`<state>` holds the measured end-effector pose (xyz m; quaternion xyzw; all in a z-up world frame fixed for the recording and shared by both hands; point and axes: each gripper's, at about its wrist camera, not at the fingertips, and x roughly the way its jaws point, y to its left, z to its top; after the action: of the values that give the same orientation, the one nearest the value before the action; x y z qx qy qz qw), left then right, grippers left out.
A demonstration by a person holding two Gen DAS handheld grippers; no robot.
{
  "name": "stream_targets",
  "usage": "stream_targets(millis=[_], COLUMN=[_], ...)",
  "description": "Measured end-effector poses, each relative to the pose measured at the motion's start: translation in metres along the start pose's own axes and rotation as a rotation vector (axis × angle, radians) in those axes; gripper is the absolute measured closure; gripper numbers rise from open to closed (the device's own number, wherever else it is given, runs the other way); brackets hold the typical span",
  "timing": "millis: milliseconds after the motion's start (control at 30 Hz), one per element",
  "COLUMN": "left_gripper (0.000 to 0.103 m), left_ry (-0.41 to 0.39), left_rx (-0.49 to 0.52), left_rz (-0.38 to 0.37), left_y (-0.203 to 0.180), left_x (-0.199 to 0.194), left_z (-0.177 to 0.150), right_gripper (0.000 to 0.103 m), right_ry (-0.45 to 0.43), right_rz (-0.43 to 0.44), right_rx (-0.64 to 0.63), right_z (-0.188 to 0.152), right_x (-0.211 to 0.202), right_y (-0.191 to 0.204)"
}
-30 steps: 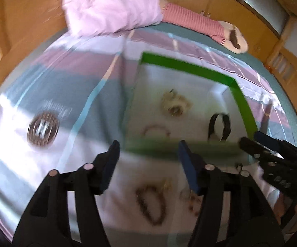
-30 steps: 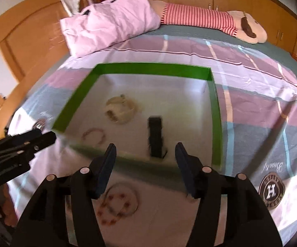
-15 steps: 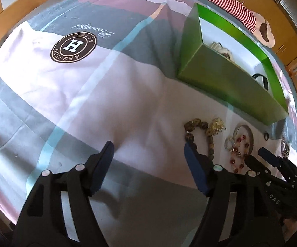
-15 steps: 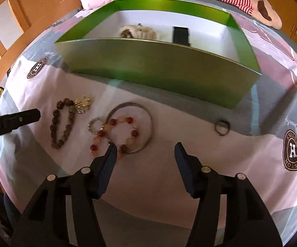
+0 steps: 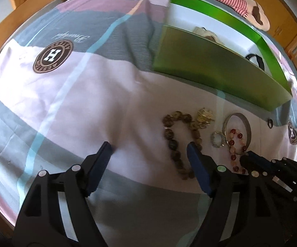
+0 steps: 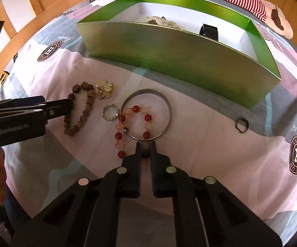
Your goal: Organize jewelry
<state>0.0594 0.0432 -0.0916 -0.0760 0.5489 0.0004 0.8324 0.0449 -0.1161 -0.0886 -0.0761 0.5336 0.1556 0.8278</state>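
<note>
red-and-peach bead bracelet [image 6: 135, 123] on bed, near green box [image 6: 175, 55]; right gripper [image 6: 145, 146] jaws closing on its near end for lift into box. left gripper [image 5: 148, 150] jaws opening, empty, beside brown bead bracelet [image 5: 177, 142].

Seen on the bedsheet [image 5: 107, 86]: a round brown emblem [image 5: 53, 54] with a white "H", ringed lettering too small to read, beside an illegible script word [image 5: 70, 36].
</note>
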Motion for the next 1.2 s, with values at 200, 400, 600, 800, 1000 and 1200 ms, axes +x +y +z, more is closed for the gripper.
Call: stream_targets(millis=[200, 400, 600, 800, 1000, 1200], left_gripper=[0.013, 0.062, 0.088, 0.088, 0.088, 0.085], left_ry=[0.007, -0.029, -0.040, -0.063, -0.063, -0.030], left_rx=[0.064, 0.076, 0.066, 0.133, 0.151, 0.119], left_rz=[0.037, 0.087, 0.069, 0.039, 0.034, 0.045], left_y=[-0.017, -0.021, -0.021, -0.045, -0.049, -0.035], left_x=[0.009, 0.004, -0.012, -0.034, -0.040, -0.030], left_z=[-0.003, -0.010, -0.021, -0.040, -0.046, -0.049], right_gripper=[0.095, 0.095, 0.095, 0.095, 0.095, 0.095], right_ry=[0.000, -0.003, -0.023, -0.035, -0.035, 0.008], right_rz=[-0.008, -0.023, -0.032, -0.042, -0.060, -0.089], right_rx=[0.032, 0.061, 0.073, 0.084, 0.105, 0.139], right_z=[-0.008, -0.013, -0.015, -0.018, -0.018, -0.025], right_x=[-0.010, -0.016, -0.029, -0.039, -0.042, -0.031], right_y=[-0.013, -0.024, -0.030, -0.033, -0.041, -0.048])
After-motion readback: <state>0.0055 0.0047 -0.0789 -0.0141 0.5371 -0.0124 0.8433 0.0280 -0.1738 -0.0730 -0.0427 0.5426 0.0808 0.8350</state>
